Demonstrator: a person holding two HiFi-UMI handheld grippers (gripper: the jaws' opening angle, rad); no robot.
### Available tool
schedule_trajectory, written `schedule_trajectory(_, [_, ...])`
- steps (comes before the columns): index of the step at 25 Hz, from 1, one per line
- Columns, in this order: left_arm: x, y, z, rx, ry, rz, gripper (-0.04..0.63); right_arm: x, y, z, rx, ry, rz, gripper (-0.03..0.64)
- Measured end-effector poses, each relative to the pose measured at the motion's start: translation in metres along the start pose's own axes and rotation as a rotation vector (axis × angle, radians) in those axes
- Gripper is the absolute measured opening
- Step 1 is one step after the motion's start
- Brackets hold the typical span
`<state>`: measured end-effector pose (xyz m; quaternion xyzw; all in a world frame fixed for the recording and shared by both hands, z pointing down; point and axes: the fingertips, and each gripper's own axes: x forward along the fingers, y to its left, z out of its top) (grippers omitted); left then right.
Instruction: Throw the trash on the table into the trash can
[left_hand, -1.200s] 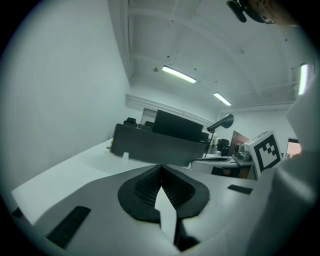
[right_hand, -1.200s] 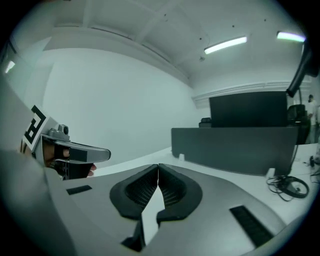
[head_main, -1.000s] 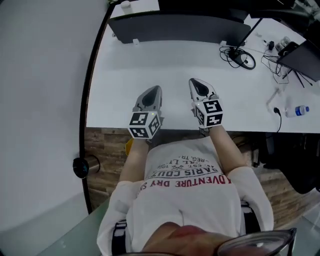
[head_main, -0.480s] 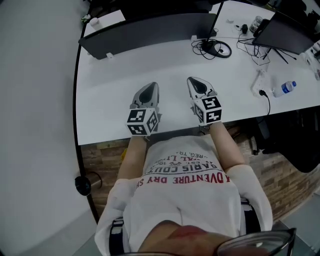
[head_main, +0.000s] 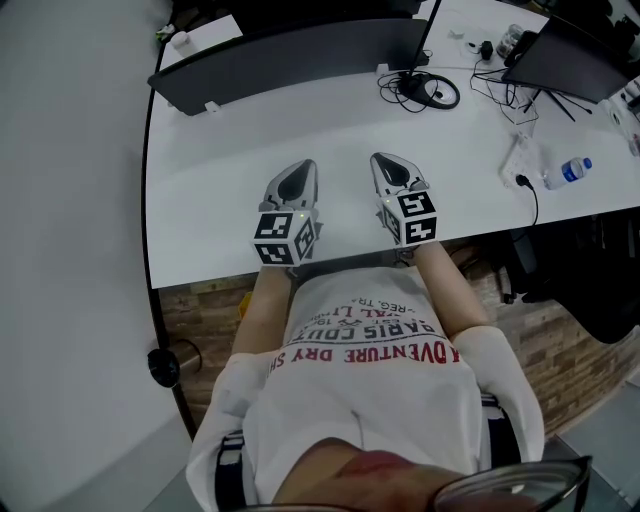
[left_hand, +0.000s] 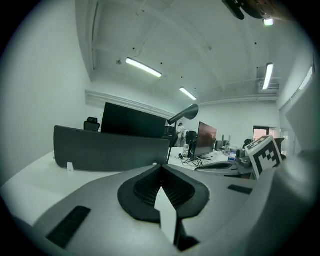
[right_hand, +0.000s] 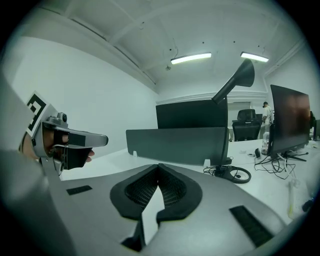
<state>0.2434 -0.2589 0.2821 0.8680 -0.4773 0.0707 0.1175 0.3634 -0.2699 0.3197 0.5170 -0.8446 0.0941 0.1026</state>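
Both claws hang side by side over the near edge of the table (head_main: 220, 150), tips pointing away from the person. The left claw (head_main: 302, 165) has its jaws pressed together at the tips, with nothing between the ribbed pads. The right claw (head_main: 381, 158), just beside it, is closed the same way and holds nothing.

A bottle (head_main: 568, 173) lies on its side on the table, well off to the right of the right claw and slightly ahead of it. A white power strip (head_main: 524, 158) sits between that claw and the bottle, close to the bottle. Ahead and to the right of the right claw lies a cable coil (head_main: 432, 90). A dark divider (head_main: 290, 60) stands across the table straight ahead of both claws, well apart from them. The table right under and just ahead of the tips is bare white.
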Motion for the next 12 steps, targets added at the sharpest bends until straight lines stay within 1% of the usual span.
schedule_trajectory(6, [0.0032, 0.0047, -0.0093, -0.015, 0.009, 0.023, 0.023, 0.0034, 0.0, -0.0034, -0.01, 0.008, 0.006, 0.026])
schedule_trajectory(12, [0.0051, 0.0038, -0.0103, 0.002, 0.014, 0.033, 0.023, 0.0055, -0.0027, -0.0017, -0.044, 0.017, -0.002, 0.026])
